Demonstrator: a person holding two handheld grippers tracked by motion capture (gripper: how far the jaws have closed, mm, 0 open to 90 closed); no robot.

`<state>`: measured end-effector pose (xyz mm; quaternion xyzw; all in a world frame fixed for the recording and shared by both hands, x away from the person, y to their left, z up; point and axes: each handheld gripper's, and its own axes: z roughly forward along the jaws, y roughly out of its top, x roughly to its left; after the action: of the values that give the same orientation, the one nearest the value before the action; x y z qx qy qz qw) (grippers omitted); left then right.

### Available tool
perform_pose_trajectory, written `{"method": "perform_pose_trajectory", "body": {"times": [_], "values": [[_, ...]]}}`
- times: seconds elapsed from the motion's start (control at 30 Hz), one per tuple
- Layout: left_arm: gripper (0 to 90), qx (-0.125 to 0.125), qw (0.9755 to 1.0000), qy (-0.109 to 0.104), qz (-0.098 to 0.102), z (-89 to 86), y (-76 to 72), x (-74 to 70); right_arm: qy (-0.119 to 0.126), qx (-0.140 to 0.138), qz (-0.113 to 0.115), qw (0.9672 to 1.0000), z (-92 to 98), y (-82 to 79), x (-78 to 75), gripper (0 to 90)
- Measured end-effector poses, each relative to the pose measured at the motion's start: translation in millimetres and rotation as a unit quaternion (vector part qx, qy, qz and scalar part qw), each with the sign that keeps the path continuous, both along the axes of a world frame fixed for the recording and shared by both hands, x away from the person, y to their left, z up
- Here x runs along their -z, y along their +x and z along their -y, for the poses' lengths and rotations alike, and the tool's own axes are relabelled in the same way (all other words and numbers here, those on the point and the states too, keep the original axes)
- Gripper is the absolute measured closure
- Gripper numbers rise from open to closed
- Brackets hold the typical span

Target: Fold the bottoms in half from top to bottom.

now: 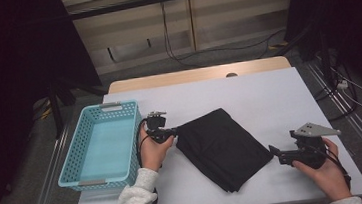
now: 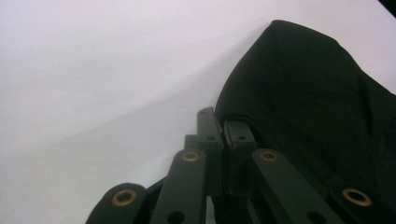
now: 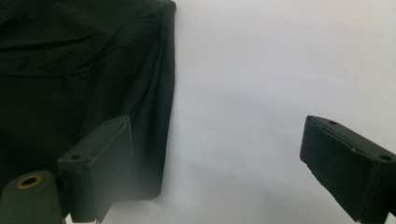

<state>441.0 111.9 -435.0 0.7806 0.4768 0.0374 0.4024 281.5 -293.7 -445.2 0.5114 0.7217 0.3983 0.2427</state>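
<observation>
Folded black cloth flat on table btwn grippers, likely soft, light, floppy: left gripper clamped on its near-left corner, right gripper w/ jaws apart just beside opposite edge, best pinched thru all layers.

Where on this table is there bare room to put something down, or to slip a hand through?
The far strip of the table beyond the black cloth is bare, as are the right side past the cloth and the near edge between the forearms. The basket holds nothing. It is crowded between basket and cloth, where the left gripper pinches the cloth corner, and where the right gripper nears the cloth.
</observation>
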Motion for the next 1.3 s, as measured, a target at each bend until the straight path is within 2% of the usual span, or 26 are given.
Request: {"method": "perform_pose_trajectory", "body": {"times": [0.1, 0.3, 0.43, 0.5, 0.57, 0.63, 0.67, 0.77, 0.97, 1.3], "values": [[86.9, -0.003, 1.0, 0.004, -0.007, -3.4, 3.2, 0.6, 0.002, -0.005, -0.001, 1.0, -3.5, 0.6, -0.1, 8.8], [86.5, -0.009, 0.9999, 0.005, -0.006, -7.4, 3.8, 0.2, 0.005, -0.009, 0.003, 0.9999, -10.0, 1.9, 0.9, 8.5], [81.8, -0.009, 0.9999, 0.006, -0.003, -7.9, 2.8, 0.3, 0.004, -0.01, 0.003, 0.9999, -13.0, 2.7, 1.0, 8.3], [74.6, -0.012, 0.9999, 0.01, 0.002, -8.5, 2.6, 0.5, 0.006, -0.009, 0.004, 0.9999, -13.9, 3.1, 0.9, 8.4], [62.5, -0.013, 0.9996, 0.022, 0.011, -9.9, 2.3, 0.9, 0.007, -0.009, 0.002, 0.9999, -15.0, 3.6, 1.5, 8.3], [54.8, -0.017, 0.9996, 0.019, 0.006, -10.8, 1.2, 1.3, 0.006, -0.01, 0.0, 0.9999, -16.1, 4.3, 2.3, 8.4], [52.8, -0.015, 0.9997, 0.018, 0.003, -11.3, 0.7, 1.3, 0.006, -0.011, 0.0, 0.9999, -16.8, 4.7, 2.5, 8.5], [47.2, -0.018, 0.9993, 0.032, 0.013, -11.9, -1.5, 1.1, 0.008, -0.011, -0.002, 0.9999, -20.1, 6.3, 2.8, 8.4], [37.2, -0.023, 0.9989, 0.035, 0.021, -13.8, -5.0, -2.6, 0.004, -0.023, -0.008, 0.9997, -30.5, 10.0, 5.1, 8.4], [27.2, -0.019, 0.9983, 0.045, 0.032, -18.4, -10.4, -4.4, -0.01, -0.04, -0.014, 0.999, -44.6, 17.0, 7.2, 8.1]]}}
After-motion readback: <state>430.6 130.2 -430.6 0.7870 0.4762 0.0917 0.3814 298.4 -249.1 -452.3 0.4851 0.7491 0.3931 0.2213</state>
